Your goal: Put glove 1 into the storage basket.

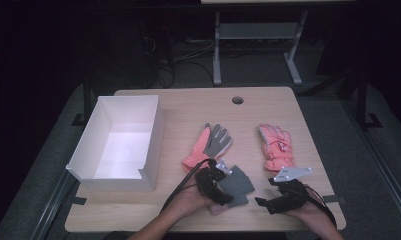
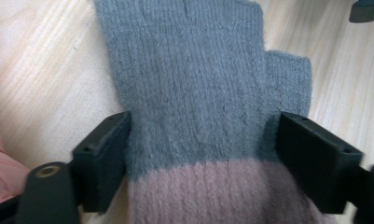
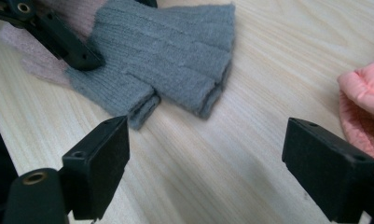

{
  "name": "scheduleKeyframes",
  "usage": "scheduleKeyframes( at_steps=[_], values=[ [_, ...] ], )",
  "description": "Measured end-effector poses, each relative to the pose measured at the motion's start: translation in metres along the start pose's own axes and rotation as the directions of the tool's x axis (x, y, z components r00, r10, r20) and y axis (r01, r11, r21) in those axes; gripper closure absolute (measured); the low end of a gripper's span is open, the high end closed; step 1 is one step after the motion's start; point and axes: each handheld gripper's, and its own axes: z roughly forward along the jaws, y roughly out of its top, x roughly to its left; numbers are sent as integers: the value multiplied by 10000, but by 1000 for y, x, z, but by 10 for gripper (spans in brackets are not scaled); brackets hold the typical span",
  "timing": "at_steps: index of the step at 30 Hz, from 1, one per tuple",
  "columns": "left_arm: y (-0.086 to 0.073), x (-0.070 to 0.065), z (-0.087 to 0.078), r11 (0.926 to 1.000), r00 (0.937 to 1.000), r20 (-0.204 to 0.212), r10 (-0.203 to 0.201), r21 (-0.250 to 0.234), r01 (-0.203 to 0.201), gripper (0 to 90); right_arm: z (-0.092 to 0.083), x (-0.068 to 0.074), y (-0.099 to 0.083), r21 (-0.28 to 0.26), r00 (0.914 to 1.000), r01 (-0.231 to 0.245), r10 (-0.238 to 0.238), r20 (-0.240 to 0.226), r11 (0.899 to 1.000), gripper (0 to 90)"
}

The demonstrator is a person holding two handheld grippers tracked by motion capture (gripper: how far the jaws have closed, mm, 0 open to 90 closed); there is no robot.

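A grey knitted fingerless glove (image 1: 236,184) with a pale pink cuff lies flat on the wooden table (image 1: 188,107) near its front edge. In the left gripper view the glove (image 2: 194,84) runs between my left gripper's (image 2: 203,140) jaws, which stand wide, one at each side of the wrist; the knit is not bunched. In the high view my left gripper (image 1: 222,186) sits at the glove's near end. My right gripper (image 1: 263,202) hovers open to the right of it. In the right gripper view its jaws (image 3: 205,154) frame bare wood, with the glove (image 3: 170,56) farther off.
A pink and grey work glove (image 1: 208,145) lies left of the table's middle, and a coral padded glove (image 1: 276,145) (image 3: 362,107) lies to the right. An open white box (image 1: 153,145) stands at the left. A round cable hole (image 1: 237,100) is near the far edge.
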Motion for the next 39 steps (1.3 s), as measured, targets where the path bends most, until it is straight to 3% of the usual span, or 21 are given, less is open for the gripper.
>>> scheduleKeyframes(
  at_steps=[8,11,20,22,25,32,39],
  values=[
    [2,2,-4,9996,9976,688,-123,254,106,541,2,0,-1,-80,9999,-29,30,112,10000,139],
    [4,2,-4,9994,9969,774,-104,344,78,604,2,-1,-1,-104,9998,-40,42,184,9999,139],
    [4,8,-10,9992,9897,1376,-388,88,380,642,3,-1,-1,-174,9997,-38,42,231,9998,135],
    [5,9,-14,9995,9898,1387,-317,-15,322,645,3,-2,-1,-172,9997,-97,101,228,9998,135],
    [7,10,-21,9983,9874,1497,-507,-202,543,648,3,-3,-2,-217,9996,-67,72,264,9997,136],
    [11,14,-43,9974,9901,1314,-492,-460,557,648,2,-3,-2,-228,9995,-55,62,302,9997,135],
    [14,21,-66,9929,9891,1271,-737,-832,847,648,3,-2,-2,-188,9994,-136,142,314,9997,135]
  ],
)
